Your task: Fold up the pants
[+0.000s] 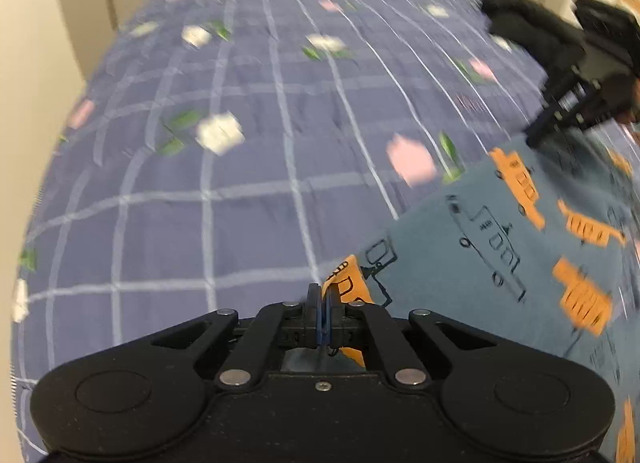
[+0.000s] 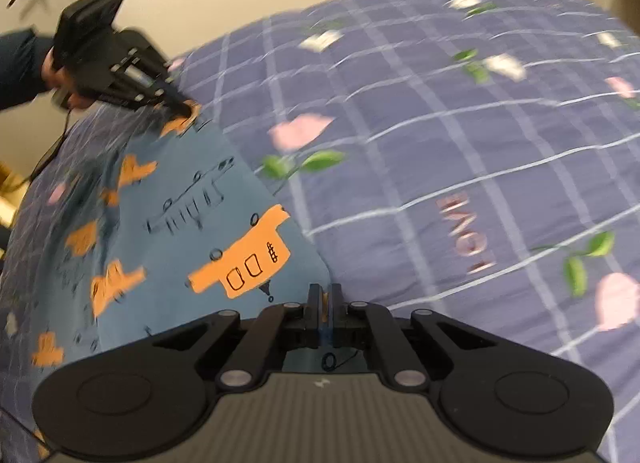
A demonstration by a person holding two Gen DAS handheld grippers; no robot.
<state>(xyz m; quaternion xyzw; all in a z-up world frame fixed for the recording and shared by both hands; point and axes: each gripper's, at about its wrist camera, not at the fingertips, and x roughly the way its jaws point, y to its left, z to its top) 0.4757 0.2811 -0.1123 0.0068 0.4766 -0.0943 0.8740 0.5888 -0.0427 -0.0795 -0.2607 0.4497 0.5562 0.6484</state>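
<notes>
Blue-grey pants [image 1: 480, 231] printed with orange and black-outlined vehicles lie spread on the bed. My left gripper [image 1: 324, 295] is shut on an edge of the cloth, where an orange print bunches between its fingers. My right gripper [image 2: 325, 295] is shut on another edge of the pants [image 2: 180, 191], with blue cloth between its pads. Each view shows the other gripper at the far end of the same edge: the right gripper [image 1: 538, 137] at upper right, the left gripper [image 2: 182, 107] at upper left, both with tips down on the cloth.
A purple-blue checked bedcover [image 1: 200, 223] with pink and white flowers spreads beyond the pants, also filling the right wrist view [image 2: 440, 143]. Cream walls ring the bed. A hand in a dark sleeve [image 2: 24, 59] holds the left gripper, and a cable hangs from it.
</notes>
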